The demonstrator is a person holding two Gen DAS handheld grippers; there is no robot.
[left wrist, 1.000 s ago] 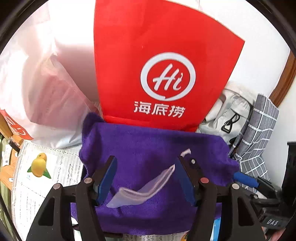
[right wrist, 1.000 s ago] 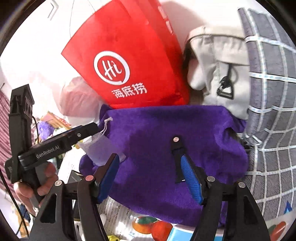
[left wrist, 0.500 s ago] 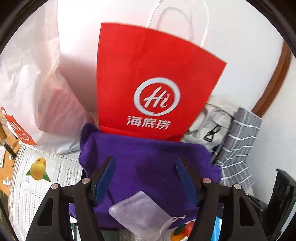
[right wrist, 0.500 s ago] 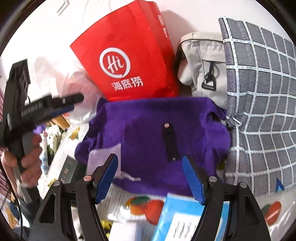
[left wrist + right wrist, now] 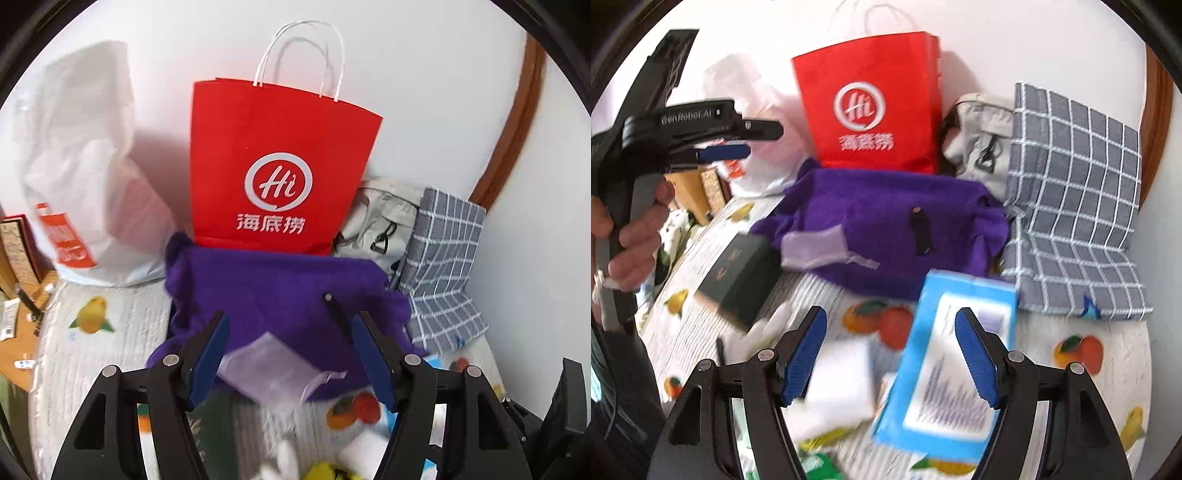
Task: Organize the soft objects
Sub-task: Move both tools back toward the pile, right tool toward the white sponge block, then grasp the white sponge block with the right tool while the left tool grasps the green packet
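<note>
A folded purple towel [image 5: 280,291] [image 5: 886,214] lies on the table in front of a red paper bag [image 5: 277,166] [image 5: 875,103]. A small sheer pouch [image 5: 269,365] [image 5: 816,245] with a drawstring lies on the towel's near left edge. A black clip [image 5: 919,229] [image 5: 334,306] lies on the towel. My left gripper [image 5: 291,358] is open and empty, above the pouch; it also shows in the right wrist view [image 5: 731,147]. My right gripper [image 5: 892,354] is open and empty, above a blue tissue pack [image 5: 949,362].
A grey checked cloth [image 5: 1075,199] and a beige bag [image 5: 982,144] stand to the right of the towel. A white plastic bag [image 5: 81,177] is at the left. A dark box [image 5: 735,280] and a white block [image 5: 842,384] lie on the fruit-print tablecloth [image 5: 1082,350].
My left gripper let go of the sheer pouch, which now lies on the towel's edge. Both grippers have pulled back and up from the towel.
</note>
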